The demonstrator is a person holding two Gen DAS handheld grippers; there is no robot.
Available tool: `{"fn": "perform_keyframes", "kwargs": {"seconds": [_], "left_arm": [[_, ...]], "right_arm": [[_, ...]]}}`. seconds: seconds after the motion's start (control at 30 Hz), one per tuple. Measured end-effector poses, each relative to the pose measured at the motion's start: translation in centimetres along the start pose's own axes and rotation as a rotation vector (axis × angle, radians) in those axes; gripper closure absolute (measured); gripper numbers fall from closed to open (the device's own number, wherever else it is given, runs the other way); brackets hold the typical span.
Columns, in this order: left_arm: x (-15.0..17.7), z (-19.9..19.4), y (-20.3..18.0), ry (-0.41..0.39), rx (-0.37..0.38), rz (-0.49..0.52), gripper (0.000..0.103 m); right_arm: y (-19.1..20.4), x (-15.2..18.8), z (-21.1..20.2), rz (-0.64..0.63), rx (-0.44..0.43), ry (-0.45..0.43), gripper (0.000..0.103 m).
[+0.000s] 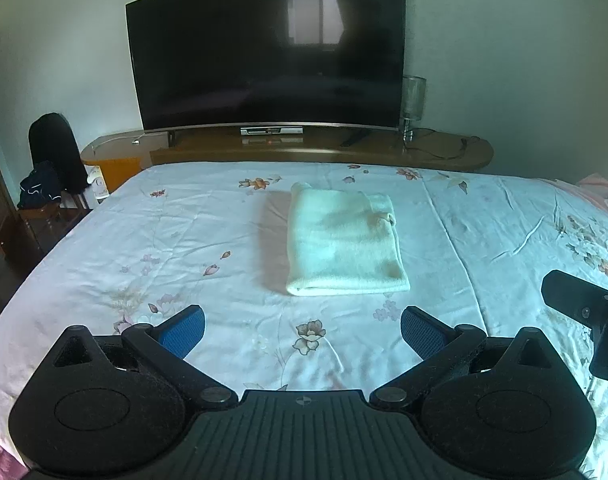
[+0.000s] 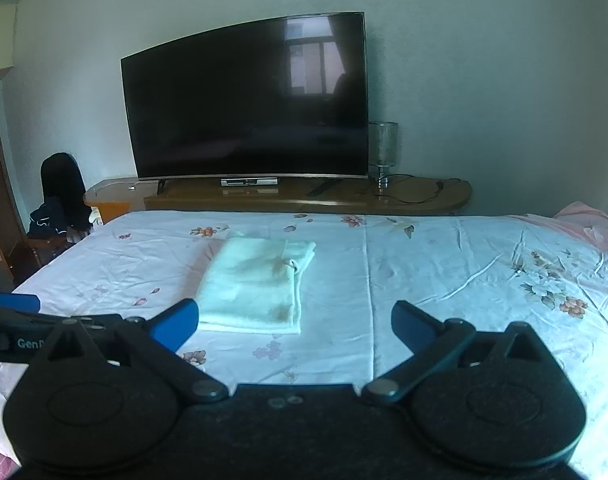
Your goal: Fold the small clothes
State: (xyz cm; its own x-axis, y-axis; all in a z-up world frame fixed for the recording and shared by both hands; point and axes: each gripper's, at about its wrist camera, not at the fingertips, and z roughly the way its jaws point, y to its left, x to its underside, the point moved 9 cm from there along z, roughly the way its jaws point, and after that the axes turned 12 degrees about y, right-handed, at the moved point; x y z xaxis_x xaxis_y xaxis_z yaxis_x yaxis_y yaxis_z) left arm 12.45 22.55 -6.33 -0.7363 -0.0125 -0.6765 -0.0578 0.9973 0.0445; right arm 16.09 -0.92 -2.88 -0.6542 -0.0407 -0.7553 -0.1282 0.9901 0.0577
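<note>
A pale green small garment (image 1: 344,240) lies folded into a neat rectangle on the floral bed sheet (image 1: 143,240). It also shows in the right wrist view (image 2: 259,284), left of centre. My left gripper (image 1: 302,330) is open and empty, held above the sheet in front of the garment, apart from it. My right gripper (image 2: 295,322) is open and empty, also nearer than the garment and a little to its right. Part of the right gripper (image 1: 584,304) shows at the right edge of the left wrist view.
A large dark TV (image 1: 263,52) stands on a wooden console (image 1: 287,148) past the bed's far edge, with a glass lamp (image 1: 414,100) beside it. A chair with dark clothes (image 1: 51,168) stands at the left. A pink cover (image 2: 584,220) lies at the far right.
</note>
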Motion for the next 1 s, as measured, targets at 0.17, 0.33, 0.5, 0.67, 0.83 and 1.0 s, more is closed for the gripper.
{"fn": "perform_keyframes", "kwargs": {"seconds": [0.17,0.33,0.5,0.67,0.83,1.0], "left_arm": [[-0.1,0.0,-0.1,0.005,0.008,0.000,0.000],[-0.1,0.1,-0.2,0.005,0.008,-0.002,0.000],[-0.2,0.1,-0.2,0.006,0.009,-0.001,0.000],[-0.2,0.2,-0.2,0.008,0.003,-0.005,0.000],[-0.4,0.7,0.4,0.012,-0.005,-0.016,0.000],[-0.4,0.8,0.9,0.011,-0.010,-0.024,0.000]], "right_arm": [[0.1,0.2,0.1,-0.001,-0.007,0.005,0.000],[-0.1,0.1,-0.1,0.000,-0.002,-0.002,0.000],[-0.1,0.0,-0.1,0.005,0.003,-0.003,0.000],[-0.2,0.0,0.0,0.010,0.008,-0.002,0.000],[-0.1,0.0,0.3,0.011,0.019,0.003,0.000],[-0.1,0.2,0.8,0.013,0.034,0.015,0.000]]}}
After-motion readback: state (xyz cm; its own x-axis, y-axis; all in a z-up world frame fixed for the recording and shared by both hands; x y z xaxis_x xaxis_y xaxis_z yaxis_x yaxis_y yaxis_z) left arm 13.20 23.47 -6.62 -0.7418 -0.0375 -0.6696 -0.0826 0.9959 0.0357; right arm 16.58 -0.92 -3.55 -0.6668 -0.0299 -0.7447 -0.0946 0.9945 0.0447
